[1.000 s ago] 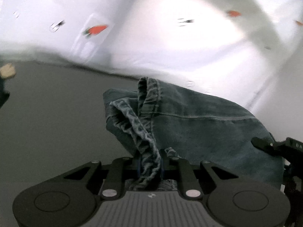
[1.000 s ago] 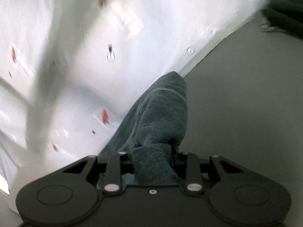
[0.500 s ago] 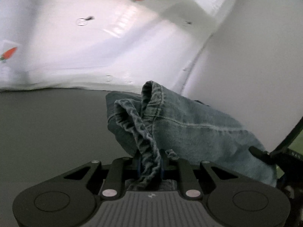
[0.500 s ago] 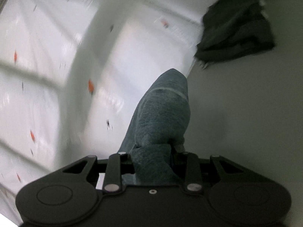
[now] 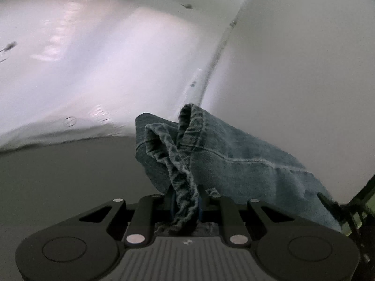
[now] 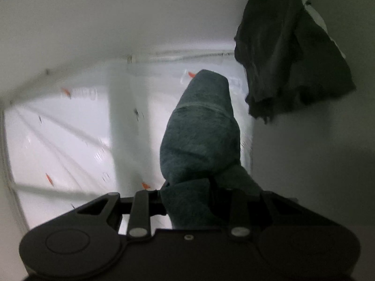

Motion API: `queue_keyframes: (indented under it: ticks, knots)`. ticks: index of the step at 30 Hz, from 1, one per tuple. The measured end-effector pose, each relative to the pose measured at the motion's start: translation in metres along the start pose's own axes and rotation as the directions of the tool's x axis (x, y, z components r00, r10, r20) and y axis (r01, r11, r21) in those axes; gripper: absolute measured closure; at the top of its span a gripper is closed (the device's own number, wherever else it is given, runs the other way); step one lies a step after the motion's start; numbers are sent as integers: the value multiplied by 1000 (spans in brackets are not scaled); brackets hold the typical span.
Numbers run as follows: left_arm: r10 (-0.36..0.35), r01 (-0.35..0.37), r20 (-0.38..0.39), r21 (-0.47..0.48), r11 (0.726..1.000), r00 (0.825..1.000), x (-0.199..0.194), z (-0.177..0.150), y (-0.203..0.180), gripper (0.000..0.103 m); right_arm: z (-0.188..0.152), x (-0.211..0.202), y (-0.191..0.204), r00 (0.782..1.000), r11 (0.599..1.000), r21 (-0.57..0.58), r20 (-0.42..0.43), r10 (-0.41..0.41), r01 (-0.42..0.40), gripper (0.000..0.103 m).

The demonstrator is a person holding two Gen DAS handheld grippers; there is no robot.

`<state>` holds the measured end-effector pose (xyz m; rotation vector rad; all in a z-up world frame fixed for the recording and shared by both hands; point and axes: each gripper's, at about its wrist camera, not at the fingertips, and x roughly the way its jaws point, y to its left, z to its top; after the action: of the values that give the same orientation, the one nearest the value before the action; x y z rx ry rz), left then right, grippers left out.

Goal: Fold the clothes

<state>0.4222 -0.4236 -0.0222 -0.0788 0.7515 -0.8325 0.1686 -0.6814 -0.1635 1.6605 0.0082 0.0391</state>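
Observation:
A blue denim garment (image 5: 234,154) hangs from both grippers, off the surface. My left gripper (image 5: 185,201) is shut on its bunched, stitched hem, which sticks up between the fingers and spreads to the right. In the right wrist view the same denim (image 6: 201,128) rises as a rounded fold from my right gripper (image 6: 194,201), which is shut on it. The fingertips of both grippers are hidden by cloth.
A white sheet with small orange carrot prints (image 5: 93,58) lies beyond the grey surface (image 5: 58,175). A plain white wall (image 5: 304,70) stands at the right. A dark crumpled garment (image 6: 290,46) lies at the upper right of the right wrist view, on the grey surface (image 6: 316,164).
Both grippers have swung with the denim held. The left view turned toward the white wall. The right view turned so the dark garment now looms large at the upper right.

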Motion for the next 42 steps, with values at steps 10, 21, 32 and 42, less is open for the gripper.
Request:
queue_keyframes:
  ticks: [10, 21, 32, 42]
  knots:
    - [-72, 80, -60, 146, 986, 996, 145, 88, -71, 85, 89, 20, -19, 974, 988, 63, 185, 127, -140, 70]
    - [-62, 48, 41, 275, 960, 997, 256, 124, -124, 55, 111, 70, 52, 648, 536, -388, 591, -479, 750, 45]
    - [33, -4, -152, 189, 982, 988, 322, 55, -85, 47, 83, 100, 63, 564, 227, -518, 727, -391, 825, 50]
    - [133, -102, -153, 200, 975, 979, 296, 56, -48, 36, 97, 133, 42, 485, 104, -532, 652, -584, 840, 29]
